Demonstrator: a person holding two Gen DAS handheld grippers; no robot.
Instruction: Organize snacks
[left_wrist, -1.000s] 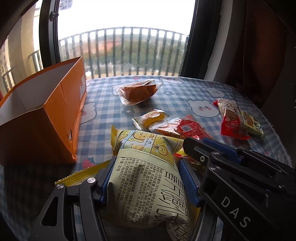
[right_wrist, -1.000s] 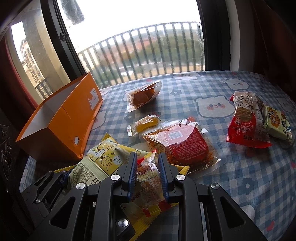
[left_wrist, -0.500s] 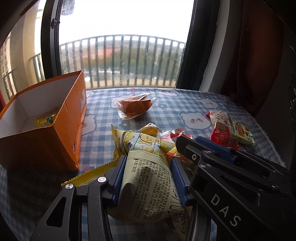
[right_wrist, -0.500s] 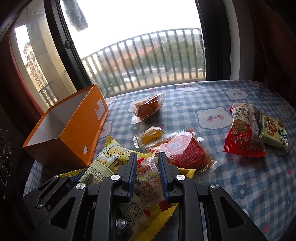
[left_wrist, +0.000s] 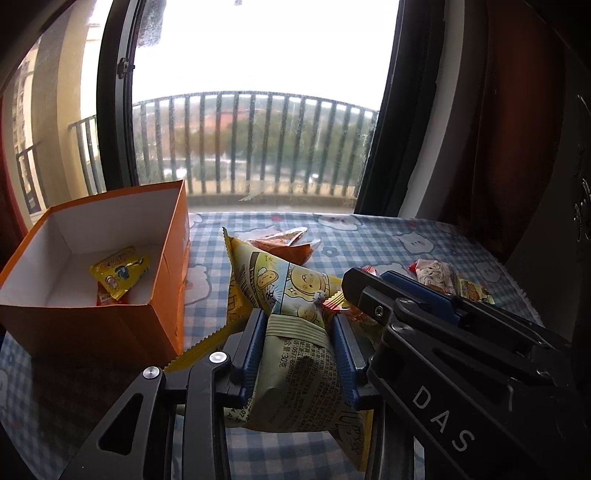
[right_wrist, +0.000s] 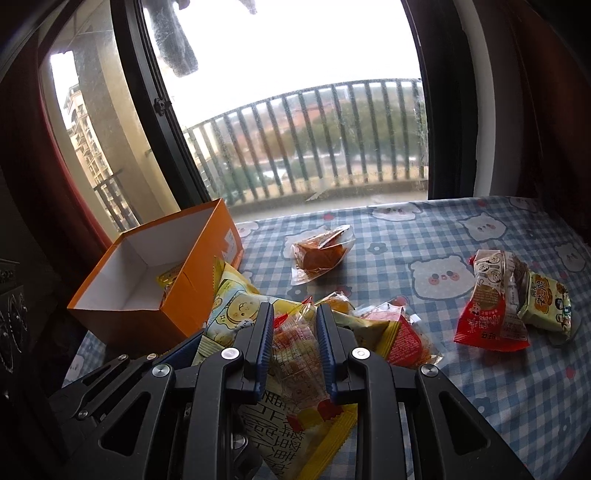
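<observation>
Now, orange box (left_wrist: 110, 325) at 9 o'clock, small yellow packet (left_wrist: 120, 271) inside. Left claw (left_wrist: 299, 332) just closed tighter, clenched on yellow snack bag (left_wrist: 295, 354), lifted off checked surface (right_wrist: 517, 387). Right claw (right_wrist: 295, 328) grasping clear orange-snack packet (right_wrist: 295, 350). Red packet (right_wrist: 487, 314) at 3 o'clock.

Home: balcony window (left_wrist: 255, 147), checked tablecloth (right_wrist: 461, 229)

Blue checked tablecloth (right_wrist: 424, 236) with bear faces; dark window frame (left_wrist: 114, 92); grey balcony railing (left_wrist: 255, 144); dark red curtain (left_wrist: 517, 129).
</observation>
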